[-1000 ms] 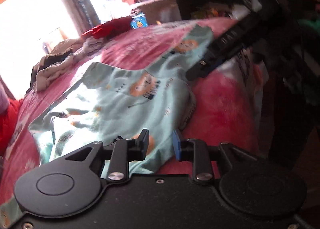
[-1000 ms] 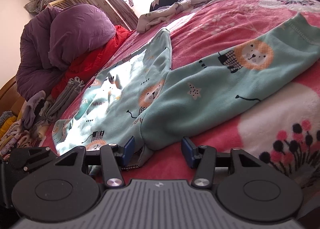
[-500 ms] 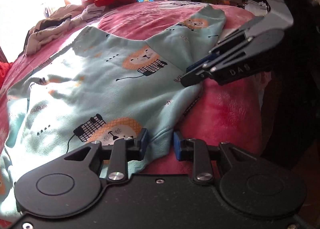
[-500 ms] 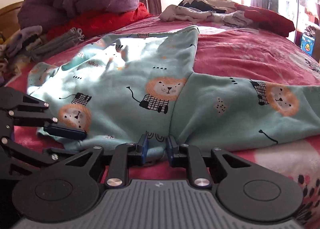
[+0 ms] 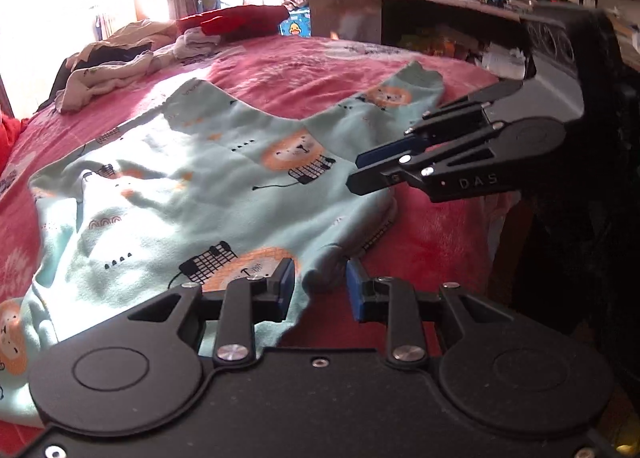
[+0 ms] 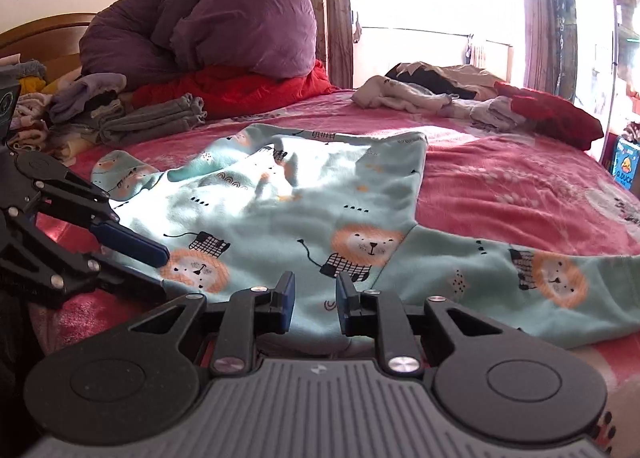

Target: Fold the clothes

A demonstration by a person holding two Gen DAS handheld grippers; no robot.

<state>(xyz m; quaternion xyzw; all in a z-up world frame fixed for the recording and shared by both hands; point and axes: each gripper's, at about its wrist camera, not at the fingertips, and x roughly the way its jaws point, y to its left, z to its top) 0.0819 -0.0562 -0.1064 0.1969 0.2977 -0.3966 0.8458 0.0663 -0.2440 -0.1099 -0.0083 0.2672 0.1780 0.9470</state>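
Observation:
A mint green garment with a lion print (image 5: 224, 194) lies spread on the pink bed blanket (image 5: 432, 226), one limb stretching right (image 6: 552, 278). At its near hem, my left gripper (image 5: 320, 288) has a fold of the fabric between its blue pads. In the right wrist view the left gripper (image 6: 156, 270) shows from the side, its fingers above and below the hem. My right gripper (image 6: 314, 298) is shut on the hem a little further along. The left wrist view shows the right gripper (image 5: 354, 174) with its jaws nearly together at the garment's edge.
A heap of loose clothes (image 5: 120, 58) and a red cloth (image 5: 232, 20) lie at the far end of the bed. A purple duvet (image 6: 208, 22) and folded grey clothes (image 6: 152, 118) sit by the headboard. A cluttered desk (image 5: 360, 6) stands past the bed's right edge.
The right gripper's jaws have shut on the hem, and it has rolled upright and moved along the near edge, closer to the left gripper. The left gripper's grip looks the same.

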